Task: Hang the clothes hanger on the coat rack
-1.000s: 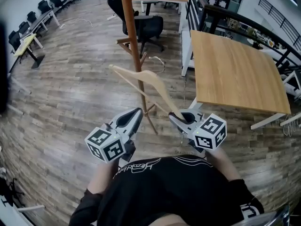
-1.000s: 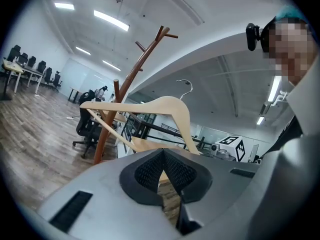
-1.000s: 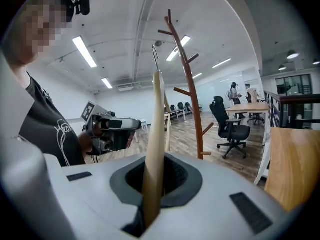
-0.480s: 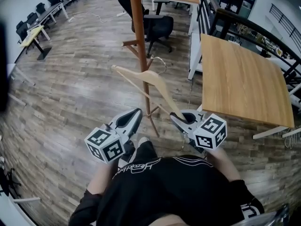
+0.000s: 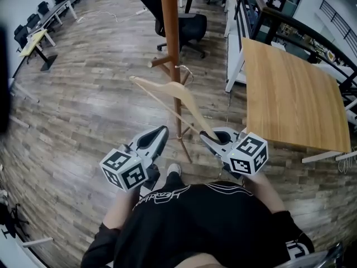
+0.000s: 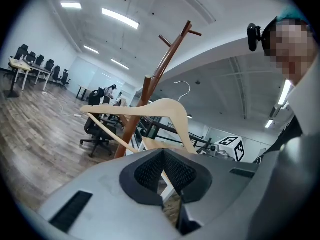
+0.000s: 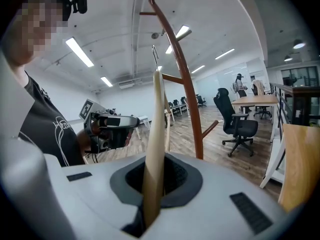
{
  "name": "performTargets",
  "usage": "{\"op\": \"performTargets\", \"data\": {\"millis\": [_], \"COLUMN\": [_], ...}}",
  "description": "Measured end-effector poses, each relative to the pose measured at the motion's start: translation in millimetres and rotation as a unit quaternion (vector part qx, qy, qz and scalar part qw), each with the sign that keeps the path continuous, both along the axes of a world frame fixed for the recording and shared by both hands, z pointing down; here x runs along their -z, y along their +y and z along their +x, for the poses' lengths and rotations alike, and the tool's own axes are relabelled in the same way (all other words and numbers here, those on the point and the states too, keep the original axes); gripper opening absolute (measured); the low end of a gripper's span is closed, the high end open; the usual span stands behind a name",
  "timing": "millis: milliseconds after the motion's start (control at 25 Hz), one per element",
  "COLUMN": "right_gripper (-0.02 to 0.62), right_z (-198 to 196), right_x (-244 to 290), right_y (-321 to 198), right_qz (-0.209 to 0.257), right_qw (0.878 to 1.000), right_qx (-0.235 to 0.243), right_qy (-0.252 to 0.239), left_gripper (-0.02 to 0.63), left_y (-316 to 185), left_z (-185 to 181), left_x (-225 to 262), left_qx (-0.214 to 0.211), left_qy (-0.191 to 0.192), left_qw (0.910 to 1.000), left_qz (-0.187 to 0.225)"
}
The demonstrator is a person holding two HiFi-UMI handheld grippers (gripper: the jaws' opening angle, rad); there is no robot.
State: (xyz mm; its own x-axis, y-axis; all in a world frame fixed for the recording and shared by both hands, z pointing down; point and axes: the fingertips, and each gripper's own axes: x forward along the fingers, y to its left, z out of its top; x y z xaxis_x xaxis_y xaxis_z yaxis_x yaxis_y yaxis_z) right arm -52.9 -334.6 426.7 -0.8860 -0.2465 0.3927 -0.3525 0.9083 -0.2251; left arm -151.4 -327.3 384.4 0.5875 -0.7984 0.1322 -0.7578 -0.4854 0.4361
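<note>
Wooden hanger (image 5: pixel 177 87): prob. light, stiff, smooth. Right gripper (image 5: pixel 205 137) fingers pinch its arm tip; hook (image 5: pixel 188 73) at 11 o'clock, nr coat rack (image 5: pixel 170 27). Left gripper (image 5: pixel 163 130) fingers together, empty.

Open wooden floor (image 5: pixel 78 116) lies left of the coat rack (image 5: pixel 172 43). On its right the table (image 5: pixel 290 94) crowds close, and an office chair (image 5: pixel 189 24) stands just behind the pole.

- Head view: from above the person, looking steeply down on the left gripper (image 5: pixel 162 130) and right gripper (image 5: pixel 205 138), with the hanger (image 5: pixel 156 84) and rack (image 5: pixel 170 15) ahead of the jaws.
- Gripper views: each sits close behind its own jaws and faces along them.
- All three views share the hanger and rack.
</note>
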Motion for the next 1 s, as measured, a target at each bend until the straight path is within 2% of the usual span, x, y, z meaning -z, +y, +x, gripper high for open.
{"op": "performTargets", "data": {"millis": [440,1000], "right_gripper": [0.040,0.040], "right_z": [-26.3,-41.9], "right_x": [-10.9,-40.7], "right_y": [-46.4,-73.0], "right_qz": [-0.020,-0.035], "right_qw": [1.000,0.999], "right_qx": [-0.014,-0.018], "right_qy": [0.002,0.023], "left_gripper": [0.008,0.008], "left_y": [-50.1,-73.5], "left_z": [-28.3,-40.8], "left_x": [-6.8,-31.6], "left_qx": [-0.010,-0.020], "left_qy": [0.001,-0.002], "left_qw": [0.9998,0.9986], "left_qz": [-0.017,-0.048]}}
